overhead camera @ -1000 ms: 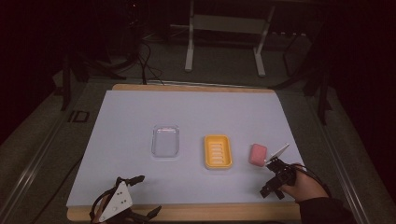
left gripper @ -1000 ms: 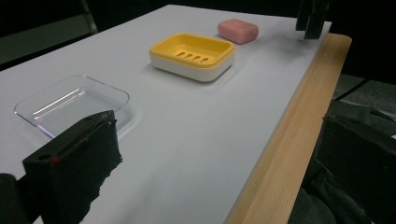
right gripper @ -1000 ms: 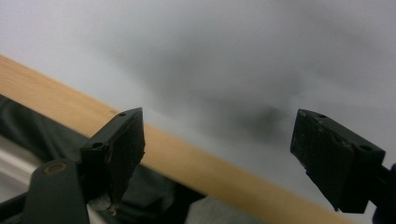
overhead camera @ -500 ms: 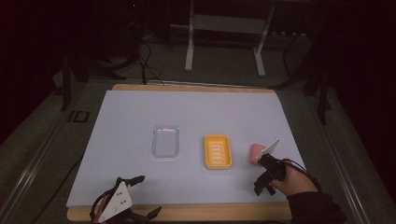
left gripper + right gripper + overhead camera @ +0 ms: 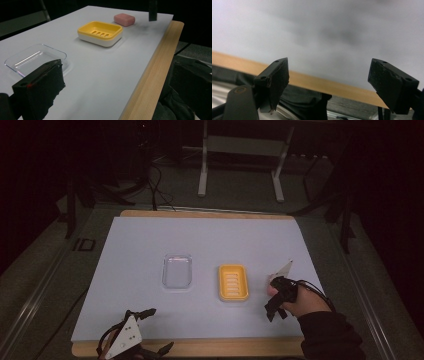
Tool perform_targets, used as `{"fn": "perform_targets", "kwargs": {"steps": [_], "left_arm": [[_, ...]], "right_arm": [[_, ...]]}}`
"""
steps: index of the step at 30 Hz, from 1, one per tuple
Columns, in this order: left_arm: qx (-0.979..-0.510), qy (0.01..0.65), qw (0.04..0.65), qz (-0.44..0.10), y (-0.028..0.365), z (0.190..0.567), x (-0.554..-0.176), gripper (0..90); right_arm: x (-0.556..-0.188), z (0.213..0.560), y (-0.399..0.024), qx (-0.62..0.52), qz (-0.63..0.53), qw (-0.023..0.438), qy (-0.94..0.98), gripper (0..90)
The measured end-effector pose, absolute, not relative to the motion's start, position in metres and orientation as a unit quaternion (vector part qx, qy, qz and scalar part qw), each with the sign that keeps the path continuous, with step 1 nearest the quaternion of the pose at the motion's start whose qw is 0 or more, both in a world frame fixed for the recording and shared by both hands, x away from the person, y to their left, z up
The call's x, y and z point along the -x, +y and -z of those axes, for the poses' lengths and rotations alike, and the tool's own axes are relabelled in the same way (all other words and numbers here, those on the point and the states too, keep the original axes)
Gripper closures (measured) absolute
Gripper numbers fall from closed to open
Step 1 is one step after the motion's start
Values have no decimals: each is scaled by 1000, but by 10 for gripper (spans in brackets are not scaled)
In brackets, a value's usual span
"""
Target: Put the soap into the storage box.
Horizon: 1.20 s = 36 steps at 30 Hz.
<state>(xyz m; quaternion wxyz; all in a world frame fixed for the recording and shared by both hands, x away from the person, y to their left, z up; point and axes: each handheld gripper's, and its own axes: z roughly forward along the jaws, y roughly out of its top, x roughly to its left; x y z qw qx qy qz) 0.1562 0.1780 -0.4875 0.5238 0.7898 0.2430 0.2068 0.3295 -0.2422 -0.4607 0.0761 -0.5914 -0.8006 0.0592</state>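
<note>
Soap bar, pink and rounded, lies on the white tabletop just beyond the yellow slotted soap dish with its white base. A clear plastic tray sits apart to that dish's left. Beside the bar, the right gripper has its black jaws spread wide. The left gripper rests at the tabletop's wooden edge, jaws apart.

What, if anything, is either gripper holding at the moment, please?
Nothing: the right gripper has its jaws open and bare beside the pink soap; the left gripper holds nothing that I can see.
</note>
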Motion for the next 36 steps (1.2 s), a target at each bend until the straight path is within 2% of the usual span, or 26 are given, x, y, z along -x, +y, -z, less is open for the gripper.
{"fn": "perform_targets", "kwargs": {"steps": [3,10,14,19,26,36], "left_arm": [[-790,244,523,-208,178,488,-156,2],[-790,245,522,-208,178,488,-157,3],[-787,249,524,-210,179,487,-157,3],[-787,250,524,-210,179,487,-157,3],[-785,251,525,-211,180,487,-157,2],[-784,251,528,-210,180,487,-156,3]], "right_arm": [[-340,458,-243,607,-57,66,-790,170],[-354,458,-242,621,-40,76,-779,173],[-364,452,-242,613,-17,40,-789,199],[-375,447,-245,632,4,27,-775,128],[-393,446,-241,648,14,-24,-761,114],[-407,451,-244,709,8,-34,-705,162]]}}
